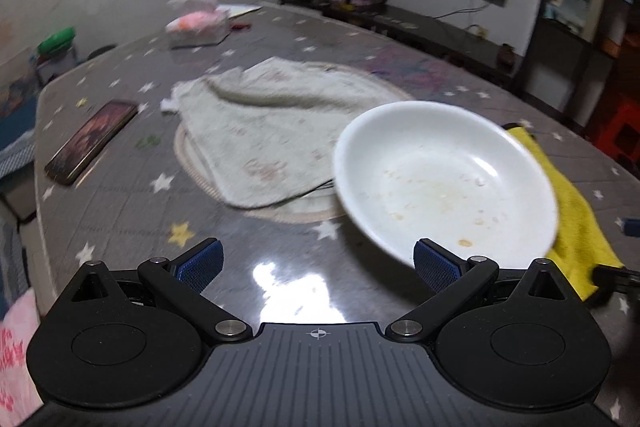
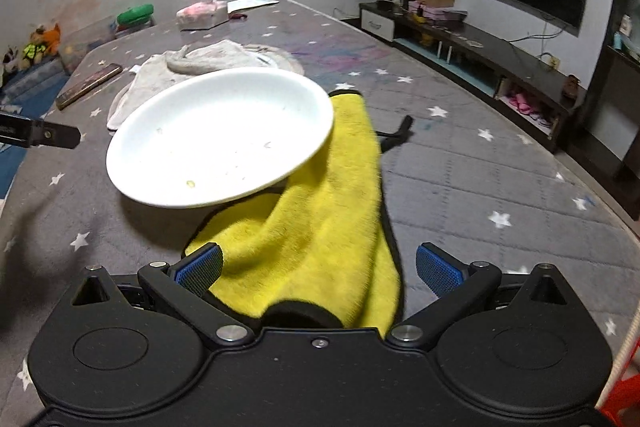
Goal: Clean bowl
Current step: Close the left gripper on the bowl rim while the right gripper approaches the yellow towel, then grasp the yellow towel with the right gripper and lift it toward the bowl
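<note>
The table point(image 1: 120, 195), covered in a grey star-print cloth, fills most of both views. On it, at the centre of the left wrist view, a pale grey towel point(image 1: 264, 131) lies rumpled over a round mat point(image 1: 280, 215). The white bowl point(image 1: 444, 179) sits right of centre in that view, tilted with its near rim raised, and shows specks of food residue inside; in the right wrist view it takes the centre-left of the frame. The yellow cloth point(image 2: 324, 223) runs from under the bowl's right rim down to the bottom centre of the right wrist view, where it lies between the 2 blue pads of the right gripper point(image 2: 318, 269); those fingers stand wide apart and do not pinch it. The left gripper point(image 1: 318, 263), at the bottom of its own view, has its 2 fingers spread wide too, the right pad just beside the bowl's near rim; whether it touches, I cannot tell. A dark phone point(image 1: 92, 141) lies at the left of the left wrist view. A tissue box point(image 1: 198, 27) stands at upper left, near the table's far edge.
</note>
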`<state>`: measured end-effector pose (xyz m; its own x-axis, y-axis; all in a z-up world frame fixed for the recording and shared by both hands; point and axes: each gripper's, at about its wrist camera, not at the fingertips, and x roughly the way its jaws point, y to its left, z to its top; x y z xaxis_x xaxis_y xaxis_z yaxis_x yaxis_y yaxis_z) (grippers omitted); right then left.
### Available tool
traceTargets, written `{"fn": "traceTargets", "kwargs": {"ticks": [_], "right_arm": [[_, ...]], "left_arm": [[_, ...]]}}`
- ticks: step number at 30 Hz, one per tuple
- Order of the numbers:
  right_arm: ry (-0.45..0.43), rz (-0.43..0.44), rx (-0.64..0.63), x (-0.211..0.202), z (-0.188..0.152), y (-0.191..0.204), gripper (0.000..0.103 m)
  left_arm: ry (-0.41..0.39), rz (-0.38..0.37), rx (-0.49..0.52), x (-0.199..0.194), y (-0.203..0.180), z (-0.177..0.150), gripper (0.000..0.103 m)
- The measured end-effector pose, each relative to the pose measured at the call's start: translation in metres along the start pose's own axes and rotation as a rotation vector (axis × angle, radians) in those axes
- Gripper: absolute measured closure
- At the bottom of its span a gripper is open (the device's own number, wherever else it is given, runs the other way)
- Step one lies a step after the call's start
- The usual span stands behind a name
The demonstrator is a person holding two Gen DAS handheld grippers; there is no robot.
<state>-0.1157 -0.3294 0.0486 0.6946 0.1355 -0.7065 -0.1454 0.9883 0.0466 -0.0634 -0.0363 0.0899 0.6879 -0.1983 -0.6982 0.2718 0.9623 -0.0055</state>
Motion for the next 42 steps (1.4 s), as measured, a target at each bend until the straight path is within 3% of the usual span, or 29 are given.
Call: {"fn": "traceTargets", "kwargs": {"ticks": [12,15,22,34,36,42], "right_arm": [[0.020,-0.009,-0.052,0.019,-0.001,0.007,0.000],[0.032,-0.007,-0.071,0.025,-0.001,0.008,0.000],[0.052,-0.003,-0.103,0.032,0.000,0.009,0.005],[0.067,0.011,-0.083,0.042,-0.002,0.007,0.005],[0.069,0.011,-0.084,0.043,-0.002,0.007,0.005],[0.080,0.015,-0.081,0.045,-0.002,0.006,0.005]], "left_arm": [[-0.018,-0.180,0.225,-0.004,-0.048,0.004,0.000],[-0.003,-0.244,0.333,-0.001,-0.064,0.005,0.001],[-0.001,-0.281,0.552,0.008,-0.095,-0.006,0.003],[0.053,-0.322,0.709,0.038,-0.120,-0.007,0.028],[0.072,-0.327,0.722,0.043,-0.121,-0.006,0.038],[0.110,-0.335,0.739,0.057,-0.124,-0.004,0.049]]}}
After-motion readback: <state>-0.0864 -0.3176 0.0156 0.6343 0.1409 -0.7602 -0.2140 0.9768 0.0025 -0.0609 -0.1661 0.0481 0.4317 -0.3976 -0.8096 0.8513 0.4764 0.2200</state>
